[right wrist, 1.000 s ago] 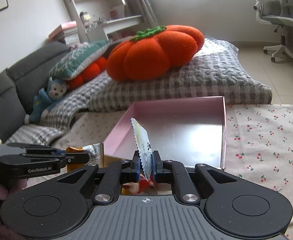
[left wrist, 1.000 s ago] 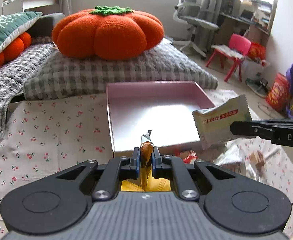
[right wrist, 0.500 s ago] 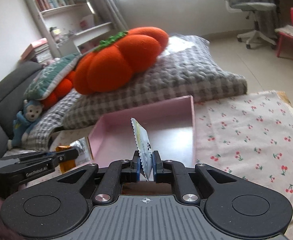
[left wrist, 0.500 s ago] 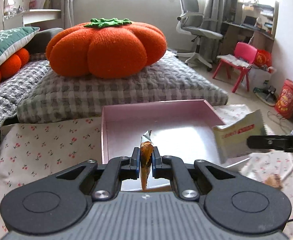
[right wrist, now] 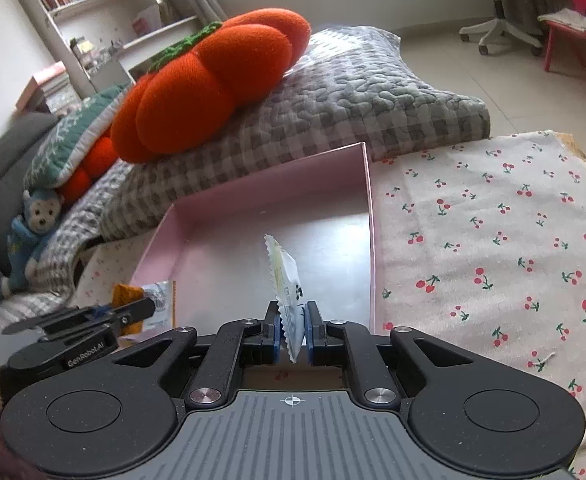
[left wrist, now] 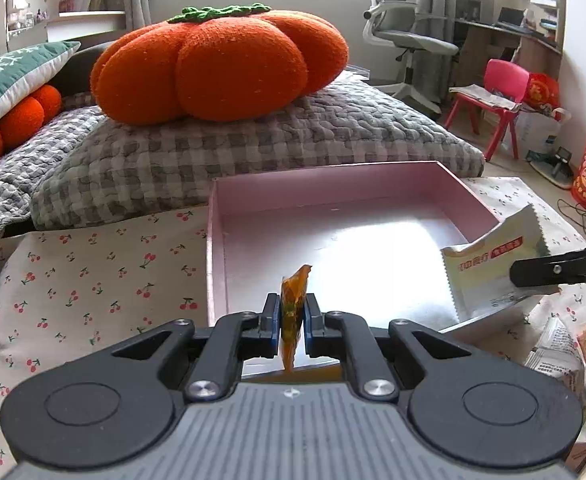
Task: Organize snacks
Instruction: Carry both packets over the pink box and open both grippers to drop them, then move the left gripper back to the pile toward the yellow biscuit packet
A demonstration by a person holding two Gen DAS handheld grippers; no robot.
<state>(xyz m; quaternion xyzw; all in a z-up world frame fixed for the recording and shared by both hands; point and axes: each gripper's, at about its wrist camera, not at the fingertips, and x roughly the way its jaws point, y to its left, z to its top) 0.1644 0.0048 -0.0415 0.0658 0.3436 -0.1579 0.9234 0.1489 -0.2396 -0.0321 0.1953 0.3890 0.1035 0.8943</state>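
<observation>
Both grippers have advanced over the pink tray [left wrist: 469, 196]: the left gripper [left wrist: 292, 322] pinches an orange snack packet [left wrist: 293, 300] above its near edge, the right gripper [right wrist: 292, 330] a white snack packet [right wrist: 287, 280].

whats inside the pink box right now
Nothing lies on the visible floor of the shallow pink cardboard box. The near strip is hidden by the left gripper clamping an orange wrapper and the right gripper clamping a white sachet.
</observation>
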